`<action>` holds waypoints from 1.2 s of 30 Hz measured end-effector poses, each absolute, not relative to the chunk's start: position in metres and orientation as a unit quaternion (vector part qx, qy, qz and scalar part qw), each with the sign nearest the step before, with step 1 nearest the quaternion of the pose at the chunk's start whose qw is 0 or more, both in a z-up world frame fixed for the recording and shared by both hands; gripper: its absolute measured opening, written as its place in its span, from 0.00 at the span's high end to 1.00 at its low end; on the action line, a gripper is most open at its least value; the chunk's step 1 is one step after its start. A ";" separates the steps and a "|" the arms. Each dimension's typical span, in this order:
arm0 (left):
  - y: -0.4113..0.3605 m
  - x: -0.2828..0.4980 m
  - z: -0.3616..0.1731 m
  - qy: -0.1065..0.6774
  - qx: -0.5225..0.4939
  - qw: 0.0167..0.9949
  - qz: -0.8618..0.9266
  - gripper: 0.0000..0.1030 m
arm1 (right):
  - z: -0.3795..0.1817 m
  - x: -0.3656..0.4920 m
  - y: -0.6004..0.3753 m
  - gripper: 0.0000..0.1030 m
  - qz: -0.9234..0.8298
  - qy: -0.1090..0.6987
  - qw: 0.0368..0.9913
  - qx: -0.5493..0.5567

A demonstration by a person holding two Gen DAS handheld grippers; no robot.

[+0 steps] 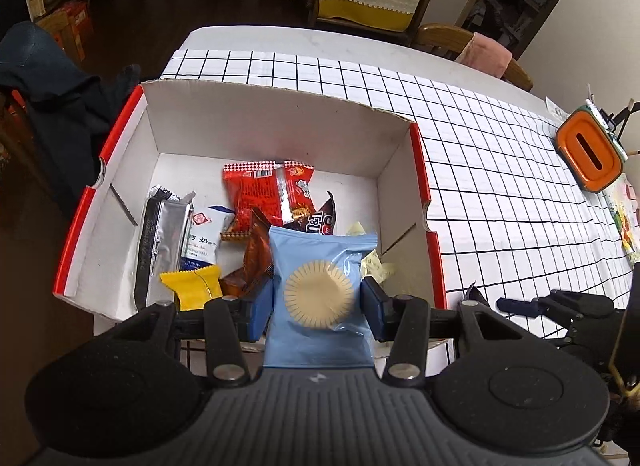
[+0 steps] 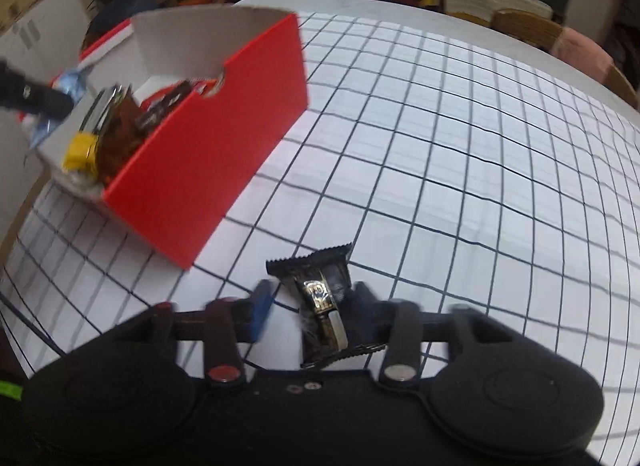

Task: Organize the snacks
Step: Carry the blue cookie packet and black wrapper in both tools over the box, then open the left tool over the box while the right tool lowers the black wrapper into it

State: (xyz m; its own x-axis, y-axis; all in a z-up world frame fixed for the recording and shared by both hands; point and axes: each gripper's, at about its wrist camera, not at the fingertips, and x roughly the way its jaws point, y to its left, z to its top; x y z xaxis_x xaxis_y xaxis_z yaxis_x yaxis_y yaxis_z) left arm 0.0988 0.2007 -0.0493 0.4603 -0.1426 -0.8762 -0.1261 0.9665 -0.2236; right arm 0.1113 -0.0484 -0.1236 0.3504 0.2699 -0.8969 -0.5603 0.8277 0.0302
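Observation:
In the left wrist view my left gripper (image 1: 318, 298) is shut on a light blue snack packet (image 1: 320, 290) with a round biscuit picture, held over the near edge of a red cardboard box (image 1: 420, 153). Several snacks lie inside: a red packet (image 1: 264, 193), a silver packet (image 1: 162, 242), a yellow packet (image 1: 194, 286), brown packets (image 1: 256, 258). In the right wrist view my right gripper (image 2: 308, 306) stands wide around a black snack packet (image 2: 320, 298) on the checked tablecloth; only the right finger is near it. The red box (image 2: 208, 137) is at the upper left.
A white tablecloth with a black grid (image 1: 500, 169) covers the table. An orange container (image 1: 590, 147) stands at the far right edge. Chairs (image 1: 472, 45) stand behind the table, dark clothing (image 1: 52, 77) to the left. My right gripper shows in the left wrist view (image 1: 556, 306).

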 end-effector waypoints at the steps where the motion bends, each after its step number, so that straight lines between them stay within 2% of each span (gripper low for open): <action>1: 0.199 0.099 -0.050 0.520 -0.129 0.844 -0.003 0.54 | -0.125 0.111 -0.047 0.20 0.260 0.503 0.810 -0.155; 2: 0.197 0.098 -0.050 0.521 -0.129 0.844 0.000 0.54 | -0.126 0.110 -0.047 0.16 0.270 0.493 0.812 -0.159; 7: 0.190 0.097 -0.053 0.525 -0.125 0.842 0.014 0.54 | -0.139 0.116 -0.047 0.21 0.287 0.500 0.800 -0.167; 18: 0.182 0.096 -0.054 0.523 -0.123 0.843 0.029 0.55 | -0.152 0.119 -0.048 0.56 0.284 0.503 0.795 -0.184; 19: 0.182 0.096 -0.054 0.524 -0.123 0.842 0.031 0.55 | -0.151 0.119 -0.049 0.64 0.282 0.502 0.796 -0.185; 20: 0.183 0.096 -0.054 0.524 -0.124 0.842 0.031 0.55 | -0.150 0.119 -0.050 0.67 0.283 0.503 0.796 -0.181; 26: 0.189 0.094 -0.054 0.520 -0.132 0.843 0.034 0.55 | -0.131 0.113 -0.055 0.69 0.272 0.501 0.808 -0.148; 36: 0.207 0.089 -0.045 0.502 -0.130 0.855 0.025 0.55 | -0.047 0.109 -0.031 0.69 0.292 0.451 0.839 -0.090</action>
State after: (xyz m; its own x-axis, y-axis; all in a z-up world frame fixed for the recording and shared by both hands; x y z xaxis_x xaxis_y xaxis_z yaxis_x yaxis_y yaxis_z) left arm 0.0893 0.2069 -0.0452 0.4947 -0.0873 -0.8646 -0.1740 0.9648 -0.1970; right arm 0.1085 -0.0306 -0.0465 0.4231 0.4088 -0.8086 -0.5705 0.8135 0.1127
